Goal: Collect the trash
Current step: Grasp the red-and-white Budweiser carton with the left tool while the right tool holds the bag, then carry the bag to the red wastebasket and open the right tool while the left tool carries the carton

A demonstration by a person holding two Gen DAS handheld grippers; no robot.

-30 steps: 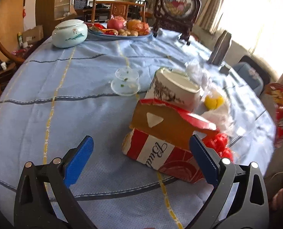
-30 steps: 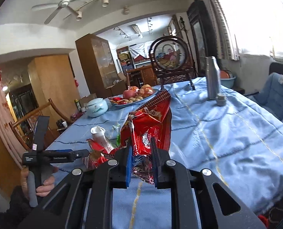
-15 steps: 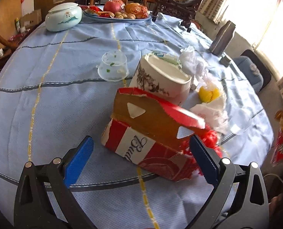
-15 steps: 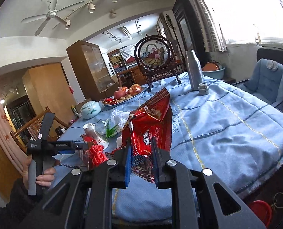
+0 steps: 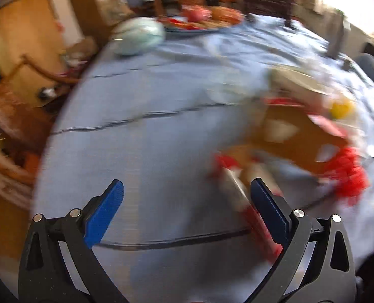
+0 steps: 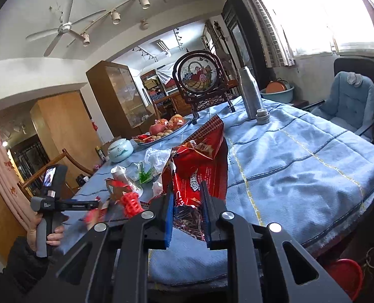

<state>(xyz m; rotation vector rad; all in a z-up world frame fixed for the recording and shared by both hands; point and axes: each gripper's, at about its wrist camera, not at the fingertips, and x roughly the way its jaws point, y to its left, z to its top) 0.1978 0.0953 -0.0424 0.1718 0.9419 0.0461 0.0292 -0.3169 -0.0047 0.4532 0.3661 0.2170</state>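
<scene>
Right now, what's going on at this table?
A person is clearing trash off a table covered with a blue cloth, a claw in each hand. The right claw is shut on a crumpled red snack bag, held up over the near edge. The left claw is open above the cloth, beside a torn red and brown carton, holding nothing. That view is blurred. More litter remains: a white paper cup and plastic wrappers.
</scene>
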